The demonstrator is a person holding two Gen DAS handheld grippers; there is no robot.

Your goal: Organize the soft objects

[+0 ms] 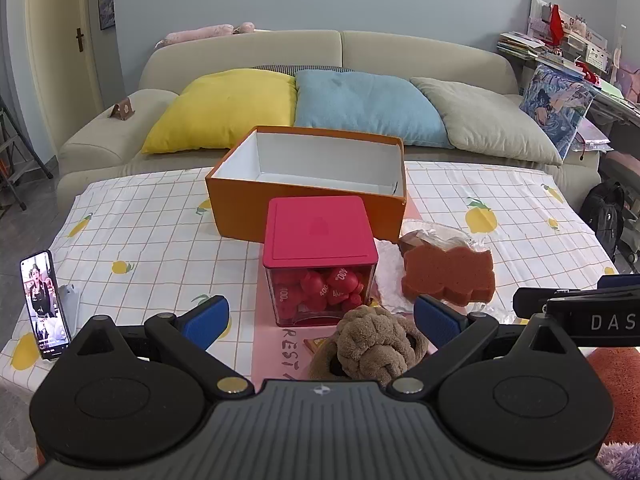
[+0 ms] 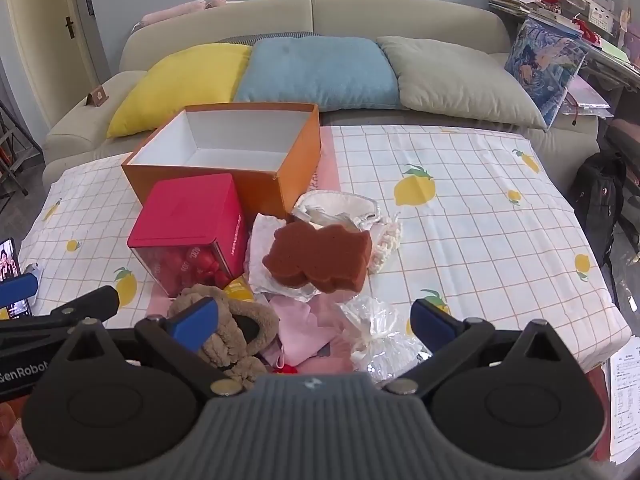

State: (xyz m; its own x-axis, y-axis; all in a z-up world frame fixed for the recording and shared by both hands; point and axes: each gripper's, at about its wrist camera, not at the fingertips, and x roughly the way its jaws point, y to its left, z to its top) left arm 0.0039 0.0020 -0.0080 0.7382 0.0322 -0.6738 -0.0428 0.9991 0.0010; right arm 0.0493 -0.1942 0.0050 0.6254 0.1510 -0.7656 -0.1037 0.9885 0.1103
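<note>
I note the table [image 2: 460, 208] carries the empty orange box [image 1: 308, 200], set centrally as a likely receptacle. Sponge [image 2: 320, 258] and plush headband [image 1: 372, 346] lie nearer me. My left gripper [image 1: 320, 316] and right gripper [image 2: 314, 320] hover, jaws wide, holding nothing.

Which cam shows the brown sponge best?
Right wrist: the sponge shows its whole top and front edge, unobstructed, lying on crumpled white wrapping. Left wrist sees it too, smaller and off to the right beside the red-lidded box.
</note>
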